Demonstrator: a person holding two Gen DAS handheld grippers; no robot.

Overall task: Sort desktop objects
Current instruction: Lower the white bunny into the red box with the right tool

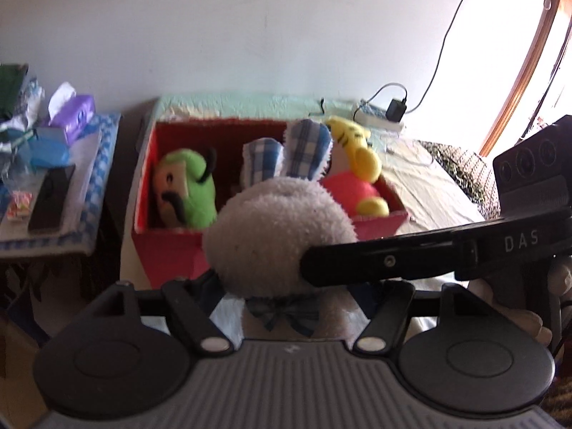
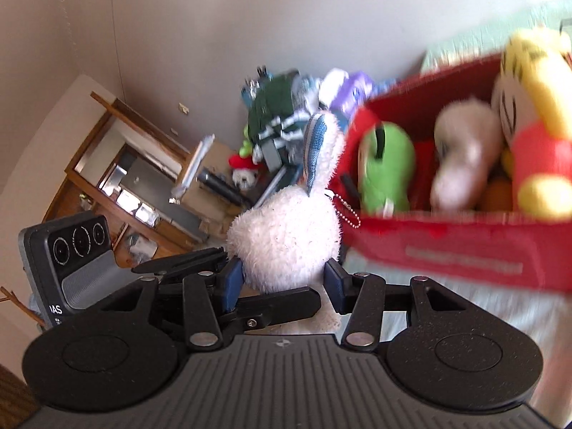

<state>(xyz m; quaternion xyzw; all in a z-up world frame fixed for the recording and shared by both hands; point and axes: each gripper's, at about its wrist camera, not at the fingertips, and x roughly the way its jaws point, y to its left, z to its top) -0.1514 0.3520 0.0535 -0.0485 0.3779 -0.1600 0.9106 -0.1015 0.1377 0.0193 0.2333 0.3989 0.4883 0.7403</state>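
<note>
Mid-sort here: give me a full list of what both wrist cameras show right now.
plush rabbit: one, white, plaid ears, in front of box
box: one, red, on pale cloth
green plush: one, inside box, left
yellow-and-pink plush: one, inside box, right
pale plush: one, blurred, inside box, middle
tissue pack: one, purple, side table at left
charger: one, black, behind box
left gripper: one, black, around rabbit, grip unclear
right gripper: one, black, fingers shut on rabbit

A lived-in home room is shown: a cloth-covered table [image 1: 422, 178] is set against a plain wall, with a tissue pack [image 1: 73, 112] left of it and a wooden door frame [image 1: 525, 68] right.
</note>
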